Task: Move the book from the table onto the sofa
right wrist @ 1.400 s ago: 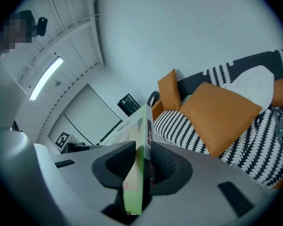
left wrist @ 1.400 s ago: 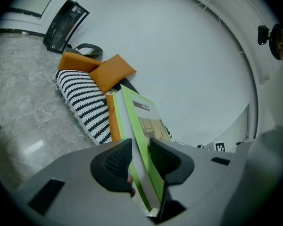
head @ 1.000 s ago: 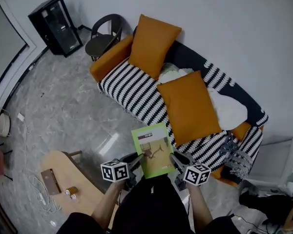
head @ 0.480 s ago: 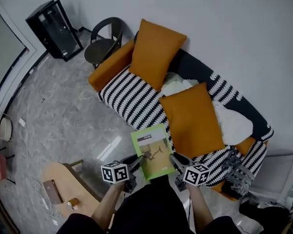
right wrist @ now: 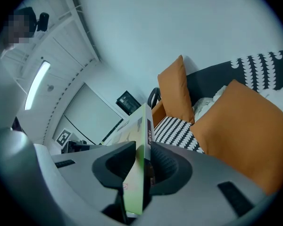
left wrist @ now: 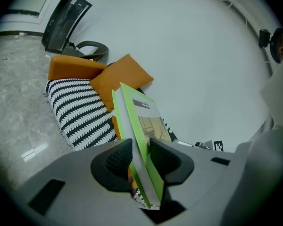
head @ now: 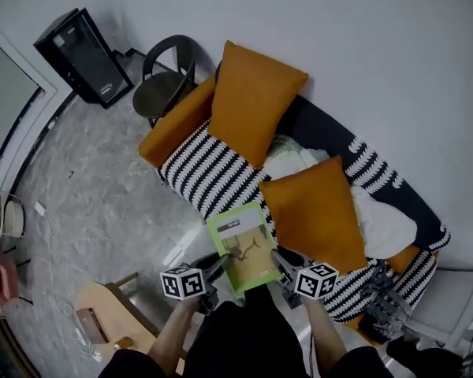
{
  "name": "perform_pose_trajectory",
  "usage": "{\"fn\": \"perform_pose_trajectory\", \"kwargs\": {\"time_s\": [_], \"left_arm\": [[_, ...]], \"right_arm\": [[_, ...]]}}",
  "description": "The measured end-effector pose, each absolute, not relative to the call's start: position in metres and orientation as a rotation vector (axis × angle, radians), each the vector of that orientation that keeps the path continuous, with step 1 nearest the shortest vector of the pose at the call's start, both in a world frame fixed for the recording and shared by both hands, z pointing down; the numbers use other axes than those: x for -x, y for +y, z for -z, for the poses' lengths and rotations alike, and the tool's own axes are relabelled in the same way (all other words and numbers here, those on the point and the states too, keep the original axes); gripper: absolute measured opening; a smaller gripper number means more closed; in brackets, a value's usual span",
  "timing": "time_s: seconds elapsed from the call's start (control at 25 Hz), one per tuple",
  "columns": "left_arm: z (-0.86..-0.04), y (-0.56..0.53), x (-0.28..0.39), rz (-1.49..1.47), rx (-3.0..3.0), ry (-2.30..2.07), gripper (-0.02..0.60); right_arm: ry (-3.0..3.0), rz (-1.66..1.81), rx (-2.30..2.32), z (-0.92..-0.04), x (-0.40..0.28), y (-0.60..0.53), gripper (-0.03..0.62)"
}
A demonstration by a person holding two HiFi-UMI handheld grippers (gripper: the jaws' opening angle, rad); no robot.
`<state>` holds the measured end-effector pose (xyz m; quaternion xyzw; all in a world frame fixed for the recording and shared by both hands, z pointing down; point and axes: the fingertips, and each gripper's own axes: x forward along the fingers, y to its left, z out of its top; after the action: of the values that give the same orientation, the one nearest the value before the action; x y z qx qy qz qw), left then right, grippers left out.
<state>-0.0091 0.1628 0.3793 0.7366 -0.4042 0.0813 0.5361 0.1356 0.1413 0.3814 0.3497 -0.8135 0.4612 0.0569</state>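
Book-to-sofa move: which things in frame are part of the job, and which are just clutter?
Job in hand:
- book, clamped on both sides by the left gripper and right gripper
- striped sofa, the destination

Just lying about:
- orange cushions
- white cloth on the sofa
- black chair
- black cabinet
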Motion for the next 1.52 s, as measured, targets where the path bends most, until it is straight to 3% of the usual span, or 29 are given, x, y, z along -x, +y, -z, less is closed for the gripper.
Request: {"fn": "perform_pose_trajectory", "kwargs": {"time_s": [0.48,1.52], "left_arm": [[-0.416,0.078,0.036,-0.231,-1.765,-0.902,0.127],[-0.612,-0.038,0.078,-0.24,-1.786,-0.805,0.121]], "right_arm": [[-2.442,-1.424,-1.079,-0.417,-0.108,0.058,0.112],[-2.356,-1.423,-1.222,-0.61,-0.069,-0.048,0.112]]}}
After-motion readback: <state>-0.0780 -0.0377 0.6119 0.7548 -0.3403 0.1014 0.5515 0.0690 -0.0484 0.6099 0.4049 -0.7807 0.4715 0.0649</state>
